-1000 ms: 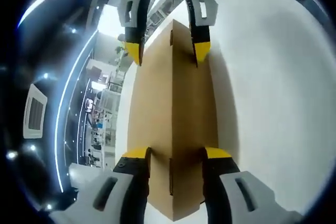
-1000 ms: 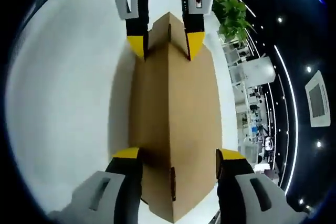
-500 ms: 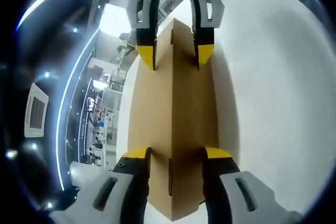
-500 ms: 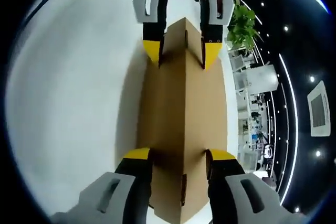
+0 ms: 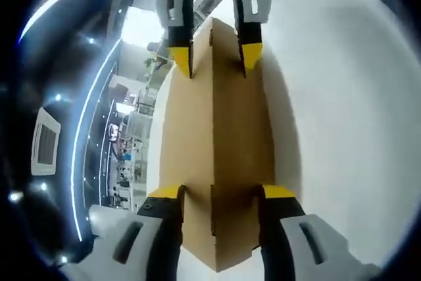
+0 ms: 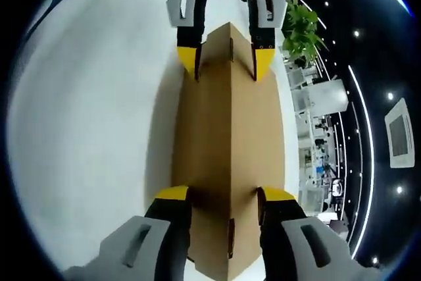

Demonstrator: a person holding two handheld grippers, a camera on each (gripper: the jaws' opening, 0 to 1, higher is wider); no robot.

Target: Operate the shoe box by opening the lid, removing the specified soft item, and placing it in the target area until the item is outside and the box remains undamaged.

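Observation:
A closed brown cardboard shoe box (image 5: pixel 217 129) lies on a white table, seen lengthwise along one of its long edges. My left gripper (image 5: pixel 222 194) straddles the near end, its yellow-tipped jaws pressed against both sides of the box. At the far end, my right gripper (image 5: pixel 216 57) clamps the opposite end in the same way. In the right gripper view the shoe box (image 6: pixel 227 123) runs away from my right gripper (image 6: pixel 224 195), which is shut on its near end, towards the left gripper (image 6: pixel 225 58) at the far end. The lid is down and the contents are hidden.
The white table (image 5: pixel 342 97) spreads out on one side of the box, also visible as the table (image 6: pixel 85 110) in the right gripper view. Beyond its edge is a dim room with ceiling lights and a green plant (image 6: pixel 299 27).
The right gripper's jaws have narrowed from a wide stance onto the box end. The left gripper keeps its hold, and the box now looks slightly closer in its view.

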